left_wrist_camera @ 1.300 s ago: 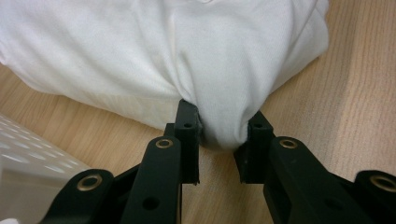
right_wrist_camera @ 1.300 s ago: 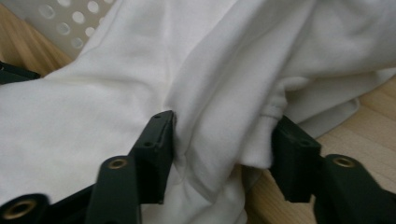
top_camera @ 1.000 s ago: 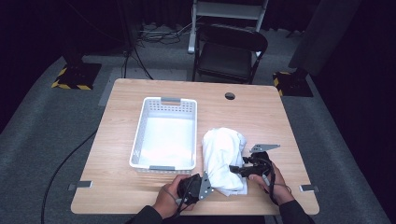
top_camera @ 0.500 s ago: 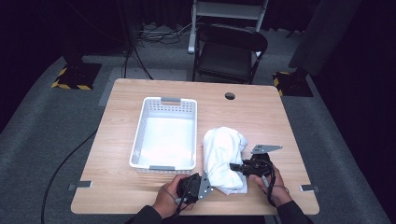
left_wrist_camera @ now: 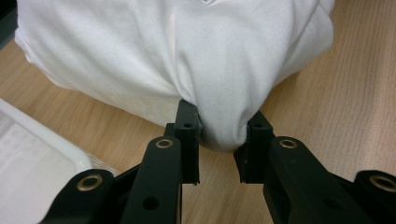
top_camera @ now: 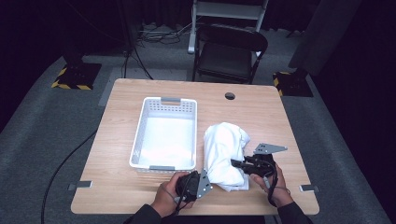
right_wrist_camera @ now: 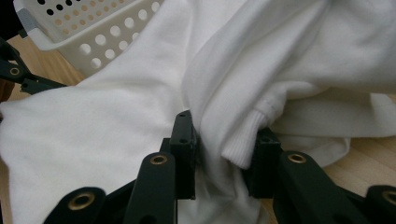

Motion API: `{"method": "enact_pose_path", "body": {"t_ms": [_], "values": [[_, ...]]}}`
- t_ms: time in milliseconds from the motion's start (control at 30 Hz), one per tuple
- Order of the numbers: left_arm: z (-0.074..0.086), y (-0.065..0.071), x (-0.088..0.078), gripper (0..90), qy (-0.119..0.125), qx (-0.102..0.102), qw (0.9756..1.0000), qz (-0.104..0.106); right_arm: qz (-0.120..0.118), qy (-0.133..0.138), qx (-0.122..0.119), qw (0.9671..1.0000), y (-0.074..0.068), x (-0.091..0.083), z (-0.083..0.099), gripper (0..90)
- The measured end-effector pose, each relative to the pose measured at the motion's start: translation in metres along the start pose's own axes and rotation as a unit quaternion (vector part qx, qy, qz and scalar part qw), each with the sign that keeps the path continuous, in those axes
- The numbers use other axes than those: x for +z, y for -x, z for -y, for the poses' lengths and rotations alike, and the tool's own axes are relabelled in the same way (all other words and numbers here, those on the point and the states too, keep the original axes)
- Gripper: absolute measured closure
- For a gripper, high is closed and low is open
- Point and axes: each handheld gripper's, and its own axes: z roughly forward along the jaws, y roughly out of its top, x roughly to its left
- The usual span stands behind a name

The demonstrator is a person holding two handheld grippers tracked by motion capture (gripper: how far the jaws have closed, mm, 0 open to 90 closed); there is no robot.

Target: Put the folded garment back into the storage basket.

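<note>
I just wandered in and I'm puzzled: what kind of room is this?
Probably a recording studio or lab, not a home: black curtains all round, hazard-striped stand bases with cables on grey carpet, and one wooden table holding a white basket and a white garment.

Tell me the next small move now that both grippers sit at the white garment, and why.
Probably lift both together, then carry toward the white perforated plastic basket. The left gripper pinches a fold of the crumpled white cloth garment, the right gripper holds fabric with a ribbed cuff, and the garment lies on the wooden table beside the basket.
</note>
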Motion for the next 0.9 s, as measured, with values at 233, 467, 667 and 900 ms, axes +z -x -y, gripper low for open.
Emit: {"method": "enact_pose_path", "body": {"t_ms": [233, 467, 667, 900], "values": [[-0.005, -0.001, -0.003, 73.2, 0.003, 0.006, 0.9999, -0.008, 0.007, 0.006, -0.01, 0.9999, -0.002, -0.005, -0.005, 69.0], [-0.011, -0.005, -0.01, 73.3, 0.01, 0.011, 0.9998, -0.016, 0.012, 0.017, -0.018, 0.9996, -0.006, -0.011, -0.014, 69.0], [-0.015, -0.01, -0.014, 73.3, 0.011, 0.017, 0.9996, -0.021, 0.017, 0.024, -0.022, 0.9993, -0.008, -0.014, -0.02, 69.0], [-0.018, -0.014, -0.019, 73.3, 0.017, 0.014, 0.9994, -0.027, 0.023, 0.03, -0.03, 0.9988, -0.011, -0.017, -0.029, 68.9]]}}
